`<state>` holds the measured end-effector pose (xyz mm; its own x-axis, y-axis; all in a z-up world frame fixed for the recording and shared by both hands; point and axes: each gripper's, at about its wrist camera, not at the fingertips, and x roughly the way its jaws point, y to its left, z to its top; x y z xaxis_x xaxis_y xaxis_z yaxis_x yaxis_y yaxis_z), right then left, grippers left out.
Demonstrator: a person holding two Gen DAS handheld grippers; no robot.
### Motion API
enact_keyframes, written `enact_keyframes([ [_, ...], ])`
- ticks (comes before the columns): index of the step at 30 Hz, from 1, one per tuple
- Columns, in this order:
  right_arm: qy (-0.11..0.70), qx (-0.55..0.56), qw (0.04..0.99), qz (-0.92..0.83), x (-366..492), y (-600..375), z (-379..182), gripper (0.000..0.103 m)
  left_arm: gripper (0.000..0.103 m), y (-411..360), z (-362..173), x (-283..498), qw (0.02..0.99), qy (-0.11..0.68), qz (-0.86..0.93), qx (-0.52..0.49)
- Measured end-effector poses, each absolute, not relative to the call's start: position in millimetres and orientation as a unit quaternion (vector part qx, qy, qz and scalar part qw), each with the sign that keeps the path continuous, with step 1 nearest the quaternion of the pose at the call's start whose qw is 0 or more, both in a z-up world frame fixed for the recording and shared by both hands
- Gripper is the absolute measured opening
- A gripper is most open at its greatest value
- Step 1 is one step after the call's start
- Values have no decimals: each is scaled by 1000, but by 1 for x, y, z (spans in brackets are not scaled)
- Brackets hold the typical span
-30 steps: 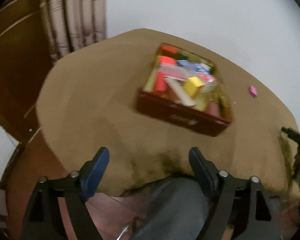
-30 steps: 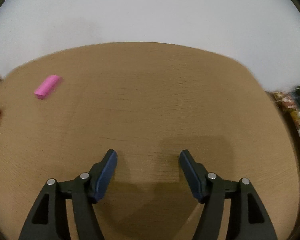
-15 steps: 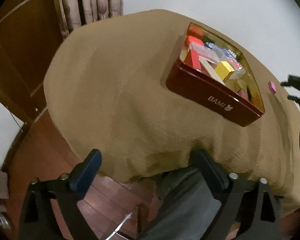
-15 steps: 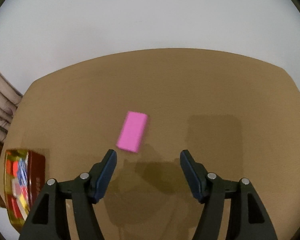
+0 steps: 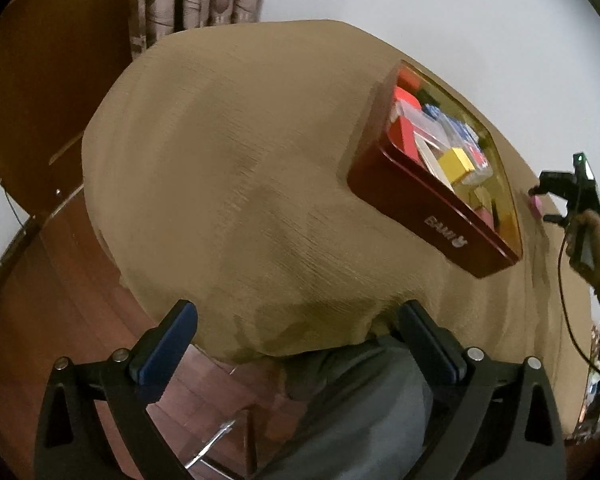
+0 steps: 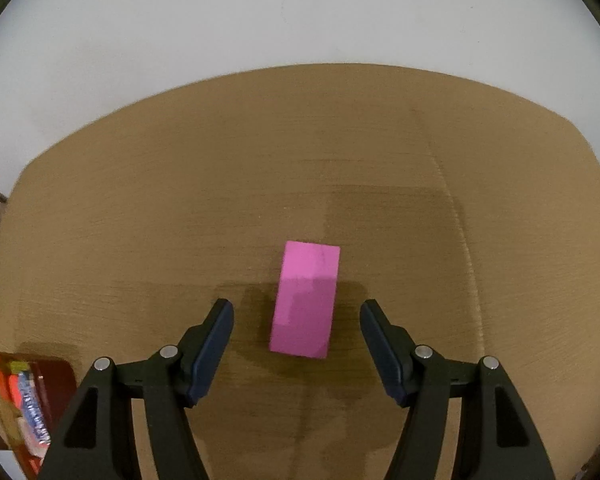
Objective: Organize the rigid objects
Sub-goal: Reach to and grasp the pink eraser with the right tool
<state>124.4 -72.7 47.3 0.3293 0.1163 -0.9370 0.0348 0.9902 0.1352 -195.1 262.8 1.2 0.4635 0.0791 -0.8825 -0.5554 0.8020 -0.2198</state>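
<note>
**Nearly lined up on the pink block**

Squarely between the spread jaws of the right hand-held gripper (image 6: 297,340) lies the pink block (image 6: 306,300), flat on the tan-covered counter (image 6: 180,200), touching neither finger. Off to the left sits the red tin (image 5: 428,208), already crowded with coloured blocks. The left hand-held gripper (image 5: 296,336) hangs wide apart and empty off the counter's edge. A risk, as I judge it: closing off-centre could twist the block or skid it across the cloth.
</note>
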Motion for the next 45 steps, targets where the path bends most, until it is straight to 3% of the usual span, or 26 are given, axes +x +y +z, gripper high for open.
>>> enact_keyframes([
  [14, 584, 26, 811, 14, 147, -51, 40, 71, 99, 260, 0, -193, 819, 492, 192, -226],
  [40, 590, 14, 806, 34, 159, -58, 44, 69, 99, 262, -9, -190, 807, 508, 196, -228],
  [42, 580, 14, 814, 34, 154, -57, 45, 64, 99, 262, -9, -190, 806, 510, 197, -227],
  [43, 575, 11, 817, 37, 151, -57, 45, 55, 99, 262, -10, -190, 806, 510, 198, -227],
  [44, 570, 8, 820, 40, 148, -57, 47, 30, 99, 262, -10, -190, 805, 510, 198, -229],
  [45, 564, 8, 825, 38, 147, -59, 50, 30, 99, 262, -10, -190, 804, 510, 199, -230],
])
